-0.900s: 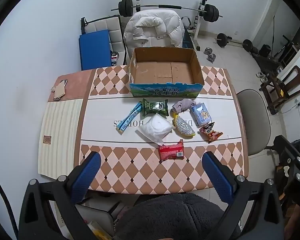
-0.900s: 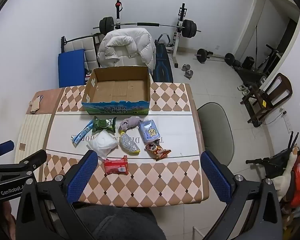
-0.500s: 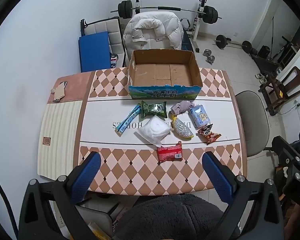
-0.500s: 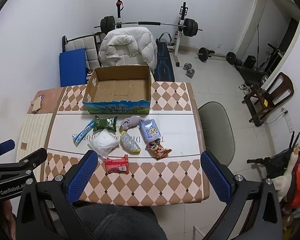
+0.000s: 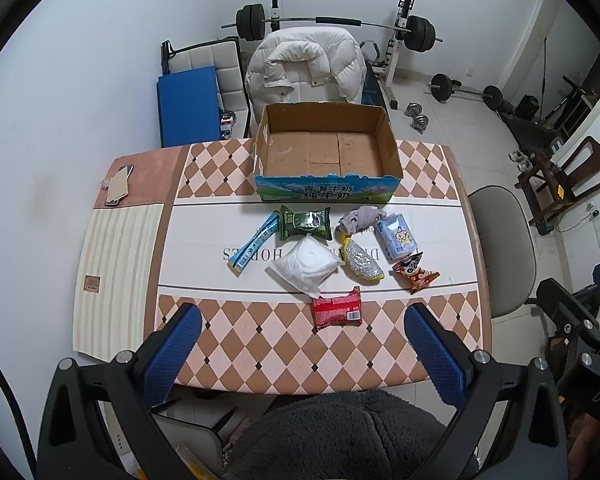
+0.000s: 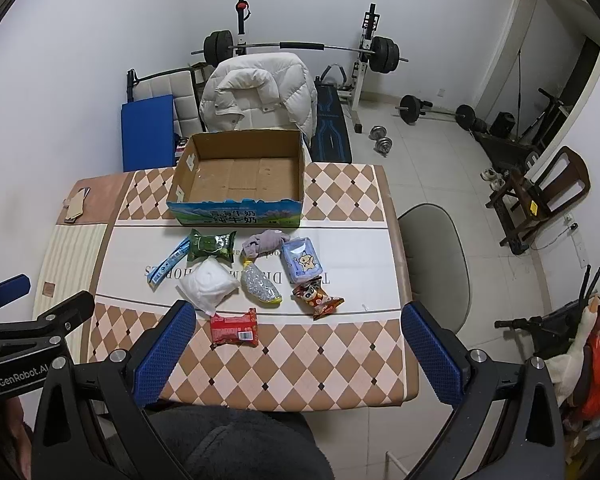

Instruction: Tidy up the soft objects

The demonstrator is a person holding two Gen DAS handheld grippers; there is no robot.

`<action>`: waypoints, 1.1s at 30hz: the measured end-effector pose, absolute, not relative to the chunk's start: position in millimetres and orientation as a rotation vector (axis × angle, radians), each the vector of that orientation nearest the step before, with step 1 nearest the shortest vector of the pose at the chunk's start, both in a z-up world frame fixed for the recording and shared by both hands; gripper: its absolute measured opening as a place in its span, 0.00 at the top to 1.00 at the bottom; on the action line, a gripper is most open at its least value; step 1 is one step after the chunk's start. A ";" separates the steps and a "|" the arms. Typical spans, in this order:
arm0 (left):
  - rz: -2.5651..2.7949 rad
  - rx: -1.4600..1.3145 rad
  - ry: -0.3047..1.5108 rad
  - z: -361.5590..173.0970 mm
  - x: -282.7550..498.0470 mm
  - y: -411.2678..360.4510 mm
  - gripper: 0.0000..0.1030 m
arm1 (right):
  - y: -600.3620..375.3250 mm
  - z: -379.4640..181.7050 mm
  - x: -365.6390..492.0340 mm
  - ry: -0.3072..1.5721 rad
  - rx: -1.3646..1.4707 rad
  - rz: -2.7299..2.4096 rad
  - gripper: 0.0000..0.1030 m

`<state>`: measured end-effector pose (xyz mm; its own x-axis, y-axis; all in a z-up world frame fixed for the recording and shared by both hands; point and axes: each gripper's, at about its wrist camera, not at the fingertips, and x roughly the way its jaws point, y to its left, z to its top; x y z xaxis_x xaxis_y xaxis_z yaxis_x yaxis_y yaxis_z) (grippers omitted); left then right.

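Note:
An empty cardboard box (image 5: 326, 151) (image 6: 238, 174) stands at the table's far side. In front of it lie several soft packs: a red packet (image 5: 337, 310) (image 6: 234, 327), a white pouch (image 5: 305, 265) (image 6: 207, 283), a green pack (image 5: 305, 222), a blue stick pack (image 5: 253, 245), a yellow-silver pouch (image 5: 362, 265), a grey cloth (image 5: 360, 217), a light-blue tissue pack (image 5: 397, 238) and an orange snack bag (image 5: 414, 276). My left gripper (image 5: 302, 350) and my right gripper (image 6: 296, 350) are both open and empty, high above the table's near edge.
The checkered table (image 5: 260, 344) has a phone and card (image 5: 118, 185) at its far left corner. A chair with a white jacket (image 5: 304, 66) stands behind the box, and a grey chair (image 5: 500, 248) at the right. Gym gear fills the back.
Both views have shifted a little; the table and items sit slightly lower and farther in frame. Nothing on the table has moved, and both grippers stay open.

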<state>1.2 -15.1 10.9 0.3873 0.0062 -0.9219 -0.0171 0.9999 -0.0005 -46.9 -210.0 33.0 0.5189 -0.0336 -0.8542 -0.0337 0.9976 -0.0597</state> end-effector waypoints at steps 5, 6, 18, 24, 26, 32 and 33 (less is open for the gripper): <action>0.011 -0.020 1.173 11.1 0.9 -13.7 0.00 | -207.9 32.5 -47.1 1.025 -0.072 0.003 0.00; 0.011 -0.019 1.172 11.3 0.7 -14.4 0.00 | -206.7 32.2 -47.1 1.027 -0.074 0.005 0.00; 0.010 -0.023 1.162 17.2 3.8 -9.8 0.00 | -205.7 32.4 -45.9 1.020 -0.079 0.006 0.00; 0.009 -0.022 1.153 21.9 6.8 -9.4 0.00 | -204.7 33.1 -45.5 1.021 -0.079 0.006 0.00; 0.007 -0.026 1.156 20.5 5.6 -8.7 0.00 | -205.6 32.8 -45.9 1.018 -0.080 0.006 0.00; 0.008 -0.023 1.149 24.2 7.1 -9.2 0.00 | -204.9 34.6 -42.8 1.013 -0.079 0.009 0.00; 0.006 -0.024 1.148 25.1 8.2 -8.9 0.00 | -204.2 34.8 -41.7 1.013 -0.080 0.010 0.00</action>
<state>8.2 -8.9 25.1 0.4100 -0.0072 -0.9121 -0.0175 0.9997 -0.0158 -41.7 -204.2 34.8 0.5298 -0.0289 -0.8476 -0.0454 0.9970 -0.0624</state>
